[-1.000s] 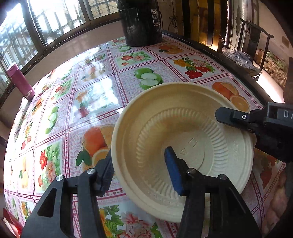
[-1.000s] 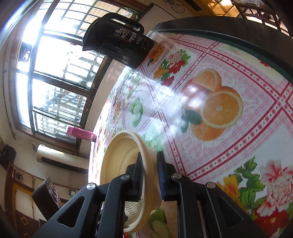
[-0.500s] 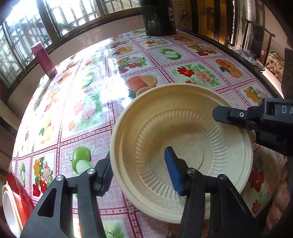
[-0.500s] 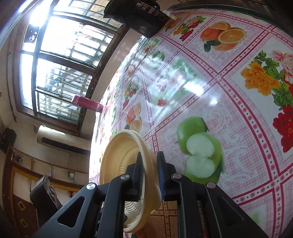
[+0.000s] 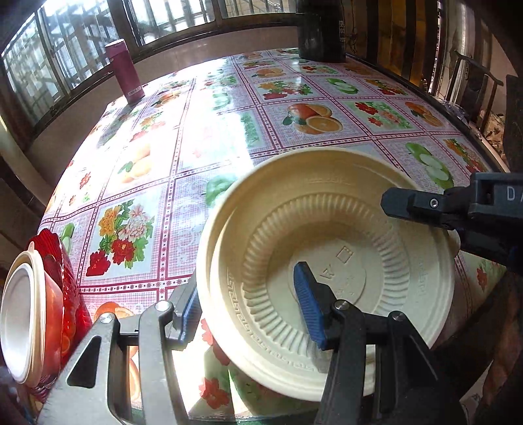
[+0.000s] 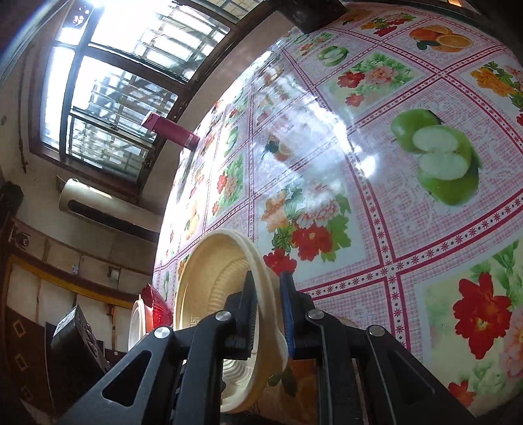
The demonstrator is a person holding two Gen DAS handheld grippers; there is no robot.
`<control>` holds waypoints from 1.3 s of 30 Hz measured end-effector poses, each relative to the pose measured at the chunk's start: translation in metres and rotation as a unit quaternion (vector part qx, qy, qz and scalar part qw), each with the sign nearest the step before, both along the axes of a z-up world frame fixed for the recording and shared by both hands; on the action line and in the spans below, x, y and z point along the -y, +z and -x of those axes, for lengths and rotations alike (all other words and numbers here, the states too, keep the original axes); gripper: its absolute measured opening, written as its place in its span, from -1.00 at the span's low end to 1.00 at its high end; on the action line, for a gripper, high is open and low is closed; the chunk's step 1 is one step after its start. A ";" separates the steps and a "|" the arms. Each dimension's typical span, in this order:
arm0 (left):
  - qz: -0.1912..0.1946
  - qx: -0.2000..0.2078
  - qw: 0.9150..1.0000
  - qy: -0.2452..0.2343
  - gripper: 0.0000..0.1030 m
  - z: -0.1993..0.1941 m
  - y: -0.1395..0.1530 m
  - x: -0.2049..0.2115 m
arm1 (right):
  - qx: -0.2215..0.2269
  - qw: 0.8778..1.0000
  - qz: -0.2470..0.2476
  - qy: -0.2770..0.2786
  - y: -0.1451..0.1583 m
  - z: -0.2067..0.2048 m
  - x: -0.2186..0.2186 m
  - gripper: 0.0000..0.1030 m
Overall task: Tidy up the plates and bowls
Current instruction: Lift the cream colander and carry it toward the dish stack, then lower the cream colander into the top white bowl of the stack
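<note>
A cream ribbed bowl (image 5: 327, 248) is held above the flowered tablecloth by both grippers. My left gripper (image 5: 248, 314) straddles its near rim, one blue pad inside and one outside, with a visible gap. My right gripper (image 6: 268, 314) is shut on the bowl's rim (image 6: 261, 278); it shows in the left wrist view (image 5: 425, 209) at the bowl's right rim. A stack of a white bowl (image 5: 19, 320), an orange bowl and a red plate (image 5: 65, 281) stands at the table's near left; it also shows in the right wrist view (image 6: 153, 310).
A pink bottle (image 5: 126, 75) stands at the far left of the table, also in the right wrist view (image 6: 173, 130). A black appliance (image 5: 322, 31) stands at the far edge. Chairs (image 5: 470, 88) stand beyond the right edge. The tablecloth (image 5: 228, 130) stretches between them.
Both grippers have carried the cream bowl toward the table's near left. The stack of bowls and the red plate has come into view at the left.
</note>
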State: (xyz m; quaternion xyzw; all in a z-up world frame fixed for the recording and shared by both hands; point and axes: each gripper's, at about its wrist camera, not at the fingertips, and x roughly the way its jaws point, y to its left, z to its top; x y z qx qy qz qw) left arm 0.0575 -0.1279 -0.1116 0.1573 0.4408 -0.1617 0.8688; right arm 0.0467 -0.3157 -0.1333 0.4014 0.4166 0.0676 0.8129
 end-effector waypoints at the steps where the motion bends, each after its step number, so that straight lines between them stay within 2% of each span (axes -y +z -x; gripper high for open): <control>1: 0.001 0.000 1.000 0.003 0.01 0.002 0.000 -0.005 | 0.000 1.000 0.003 0.004 0.001 0.001 -0.007 -0.73; 15: 0.016 0.002 0.999 0.050 0.01 0.022 -0.003 -0.077 | 0.000 0.997 0.034 0.064 0.006 0.007 -0.083 -0.73; 39: 0.031 0.039 0.995 0.088 0.01 0.058 0.022 -0.143 | 0.042 0.990 0.061 0.117 0.043 0.035 -0.150 -0.73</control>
